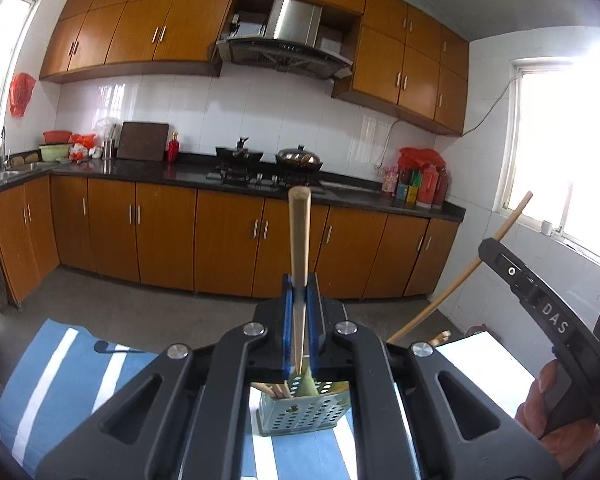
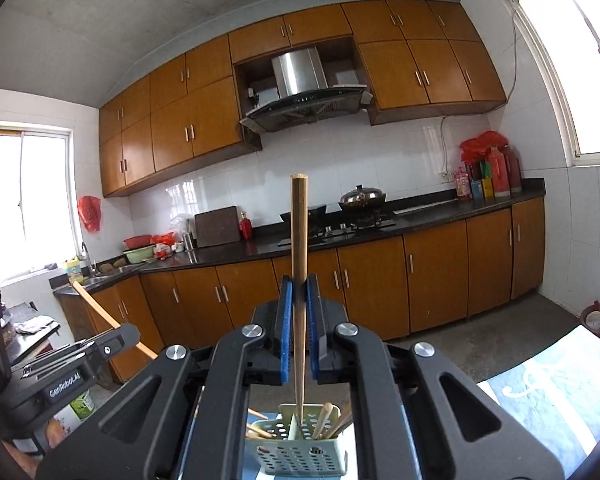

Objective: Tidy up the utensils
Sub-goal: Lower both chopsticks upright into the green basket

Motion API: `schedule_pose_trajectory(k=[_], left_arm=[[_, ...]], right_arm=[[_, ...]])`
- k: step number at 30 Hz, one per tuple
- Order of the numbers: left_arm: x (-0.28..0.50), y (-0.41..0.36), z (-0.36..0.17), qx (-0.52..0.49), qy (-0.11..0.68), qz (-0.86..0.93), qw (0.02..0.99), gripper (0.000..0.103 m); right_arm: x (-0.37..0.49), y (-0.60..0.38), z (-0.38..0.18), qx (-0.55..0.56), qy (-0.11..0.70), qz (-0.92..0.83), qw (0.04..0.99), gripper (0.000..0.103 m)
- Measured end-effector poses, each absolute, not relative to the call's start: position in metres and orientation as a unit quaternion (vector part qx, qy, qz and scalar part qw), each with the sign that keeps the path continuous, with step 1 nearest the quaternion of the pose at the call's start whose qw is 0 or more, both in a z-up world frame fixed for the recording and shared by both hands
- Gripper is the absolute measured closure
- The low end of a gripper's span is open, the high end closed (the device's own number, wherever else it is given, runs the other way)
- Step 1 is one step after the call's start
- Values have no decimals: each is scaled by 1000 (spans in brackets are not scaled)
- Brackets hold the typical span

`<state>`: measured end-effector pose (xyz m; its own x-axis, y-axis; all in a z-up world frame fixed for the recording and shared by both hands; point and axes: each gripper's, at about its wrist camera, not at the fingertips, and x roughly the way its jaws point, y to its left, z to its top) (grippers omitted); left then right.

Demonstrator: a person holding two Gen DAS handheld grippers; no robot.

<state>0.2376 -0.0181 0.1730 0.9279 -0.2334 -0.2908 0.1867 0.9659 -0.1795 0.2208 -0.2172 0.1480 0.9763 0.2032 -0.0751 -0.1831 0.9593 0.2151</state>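
Note:
My left gripper (image 1: pixel 300 282) is shut on a pale wooden chopstick (image 1: pixel 299 232) that stands upright between the blue pads. Its lower end hangs just over a green perforated utensil holder (image 1: pixel 304 416) with several sticks in it. My right gripper (image 2: pixel 299 282) is shut on another upright chopstick (image 2: pixel 299 232), whose tip reaches the mouth of the same holder (image 2: pixel 296 452). In the left wrist view, the right gripper's chopstick (image 1: pixel 460 276) slants up at the right. In the right wrist view, the left gripper's chopstick (image 2: pixel 96 308) slants at the left.
The holder stands on a blue-and-white striped cloth (image 1: pixel 60 364). A hand (image 1: pixel 540 400) holds the right gripper's handle. Beyond the cloth lies grey floor, then orange cabinets and a dark counter (image 1: pixel 140 170) with a stove and woks (image 1: pixel 300 158). Bright windows are on both sides.

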Motion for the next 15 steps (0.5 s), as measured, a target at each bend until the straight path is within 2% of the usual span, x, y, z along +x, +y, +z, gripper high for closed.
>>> schedule_pose_trajectory(k=[10, 15], left_arm=[[272, -17, 134, -81, 195, -102, 972, 96], [273, -17, 131, -82, 194, -104, 972, 95]], right_arm=[[254, -211, 106, 107, 104, 87, 985, 95], [254, -211, 96, 106, 120, 87, 983, 95]])
